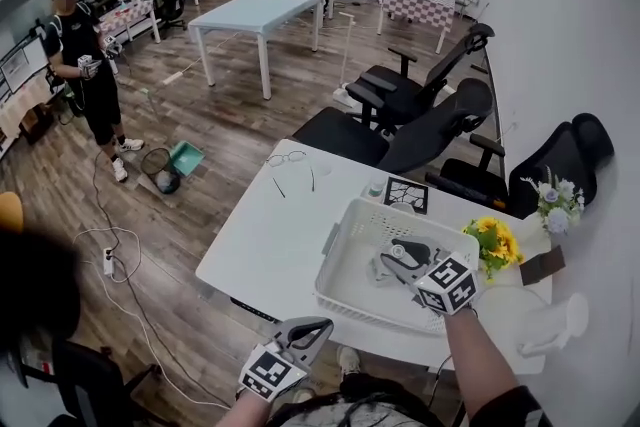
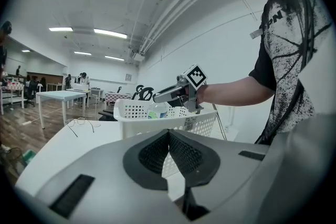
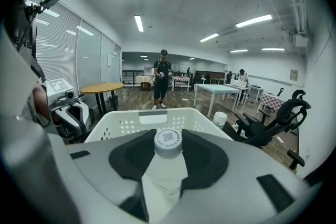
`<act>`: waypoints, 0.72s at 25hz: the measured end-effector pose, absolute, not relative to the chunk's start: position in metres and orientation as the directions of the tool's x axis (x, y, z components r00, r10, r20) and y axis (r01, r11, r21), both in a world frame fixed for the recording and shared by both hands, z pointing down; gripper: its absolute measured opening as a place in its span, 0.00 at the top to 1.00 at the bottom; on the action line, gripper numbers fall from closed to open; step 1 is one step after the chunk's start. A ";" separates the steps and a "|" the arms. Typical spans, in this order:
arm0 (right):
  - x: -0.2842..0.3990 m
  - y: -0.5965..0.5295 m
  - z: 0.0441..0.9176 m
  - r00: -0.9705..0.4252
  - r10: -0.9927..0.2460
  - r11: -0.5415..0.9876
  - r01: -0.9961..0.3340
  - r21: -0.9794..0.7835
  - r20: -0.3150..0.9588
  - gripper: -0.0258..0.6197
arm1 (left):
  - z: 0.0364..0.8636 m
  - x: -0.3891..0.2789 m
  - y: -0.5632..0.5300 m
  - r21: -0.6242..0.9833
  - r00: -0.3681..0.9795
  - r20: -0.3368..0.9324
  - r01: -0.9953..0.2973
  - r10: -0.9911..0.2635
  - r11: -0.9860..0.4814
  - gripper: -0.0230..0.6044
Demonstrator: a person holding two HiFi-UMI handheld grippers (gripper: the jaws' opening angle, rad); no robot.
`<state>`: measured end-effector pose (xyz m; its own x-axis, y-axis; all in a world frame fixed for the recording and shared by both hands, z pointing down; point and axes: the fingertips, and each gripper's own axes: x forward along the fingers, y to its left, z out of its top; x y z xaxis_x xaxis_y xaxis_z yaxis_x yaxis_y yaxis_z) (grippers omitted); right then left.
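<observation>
A white perforated basket stands on the white table. Inside it my right gripper is shut on a clear plastic bottle with a white cap, which stands upright between the jaws over the basket. My left gripper hangs just off the table's front edge, left of the basket. Its tips touch, with nothing between them. From there the basket, the right gripper and part of the bottle show ahead.
Glasses, a small bottle and a black-and-white card lie on the table's far side. Yellow flowers stand right of the basket. Black office chairs crowd behind the table. A person stands far left.
</observation>
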<state>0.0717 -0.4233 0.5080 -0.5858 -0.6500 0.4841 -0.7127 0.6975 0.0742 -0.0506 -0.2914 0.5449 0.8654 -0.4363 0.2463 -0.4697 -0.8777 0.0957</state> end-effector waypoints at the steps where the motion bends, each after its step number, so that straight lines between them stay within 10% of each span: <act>1: 0.071 -0.422 0.501 -0.584 -0.659 0.692 -0.718 0.078 0.473 0.71 | 0.544 -0.051 -0.289 0.092 0.869 0.244 -0.463 -0.431 -0.881 0.95; 18: 0.079 -0.383 0.401 -0.514 -0.813 0.556 -0.825 0.100 0.274 0.71 | 0.524 -0.066 -0.256 0.026 0.909 0.205 -0.376 -0.363 -0.926 0.95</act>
